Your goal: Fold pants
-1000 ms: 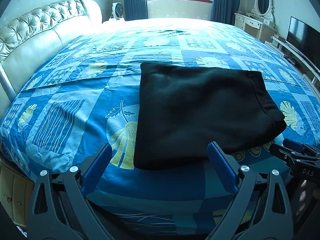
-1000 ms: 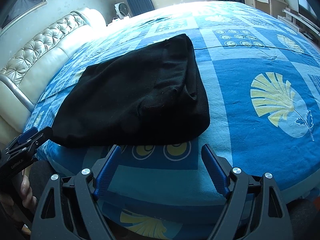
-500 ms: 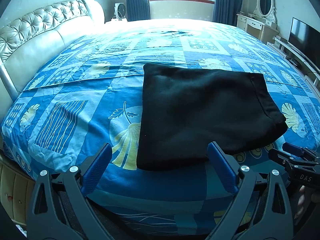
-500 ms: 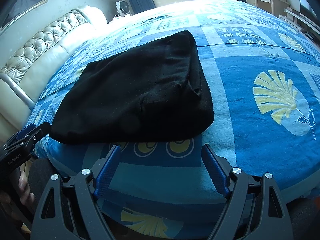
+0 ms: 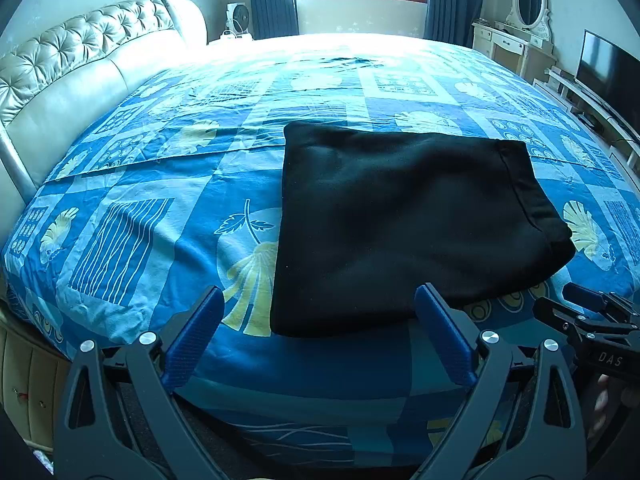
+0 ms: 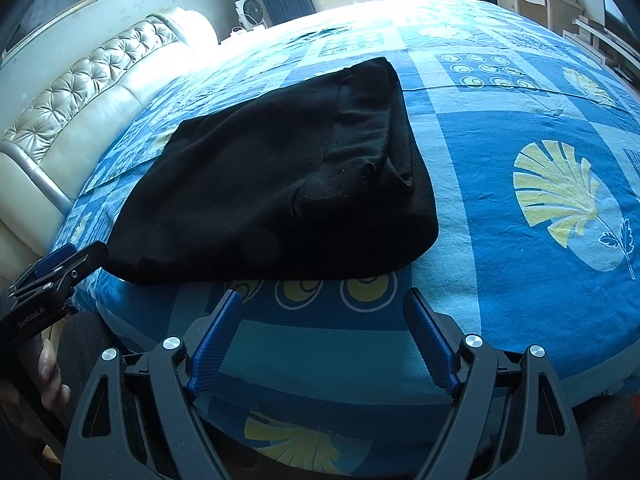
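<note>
The black pants (image 5: 400, 220) lie folded into a flat rectangle on the blue patterned bedspread (image 5: 160, 208), near the front edge of the bed. They also show in the right wrist view (image 6: 280, 184). My left gripper (image 5: 318, 300) is open and empty, just in front of the pants' near left corner. My right gripper (image 6: 322, 304) is open and empty, just short of the pants' near right corner. Each gripper shows at the side of the other's view: the right one (image 5: 588, 312) and the left one (image 6: 60, 268).
A padded cream headboard (image 5: 80, 68) runs along the left side of the bed. A fan (image 5: 238, 20) stands by the window at the back. A dresser with mirror (image 5: 516, 40) and a TV (image 5: 608, 72) stand on the right.
Both grippers have drawn back slightly from the pants and stay open. The pants have not moved.
</note>
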